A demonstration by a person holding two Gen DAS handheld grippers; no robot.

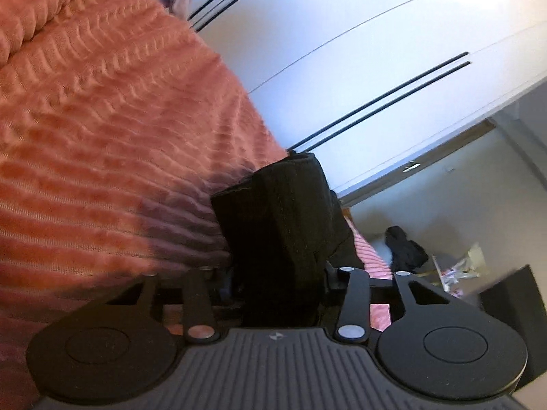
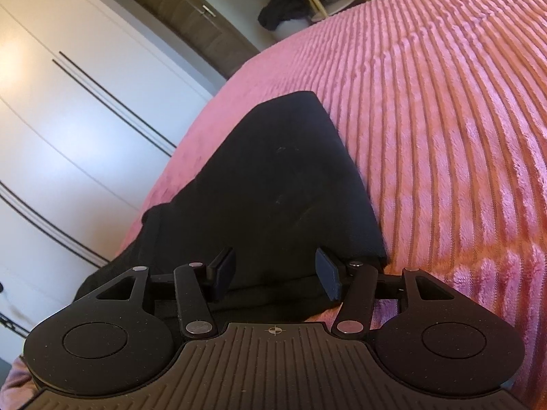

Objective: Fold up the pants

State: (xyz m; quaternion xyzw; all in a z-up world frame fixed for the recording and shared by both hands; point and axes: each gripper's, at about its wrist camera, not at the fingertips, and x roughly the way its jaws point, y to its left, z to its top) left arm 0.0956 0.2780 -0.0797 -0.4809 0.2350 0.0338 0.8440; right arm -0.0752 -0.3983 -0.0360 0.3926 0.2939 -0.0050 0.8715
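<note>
While the black pants lie partly folded on the pink bedspread, the left gripper has a bunched thickness of them between its jaws, seemingly pinched. The right gripper hovers over them, jaws apart and empty. Next likely comes carrying the held end over to complete a fold; no writing is readable.

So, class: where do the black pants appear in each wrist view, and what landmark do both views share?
Left wrist: black pants bunched at lower centre, between the jaws.
Right wrist: centre, spread flat on the pink bedspread.
Shared landmark: white wardrobe doors with dark grooves.
</note>
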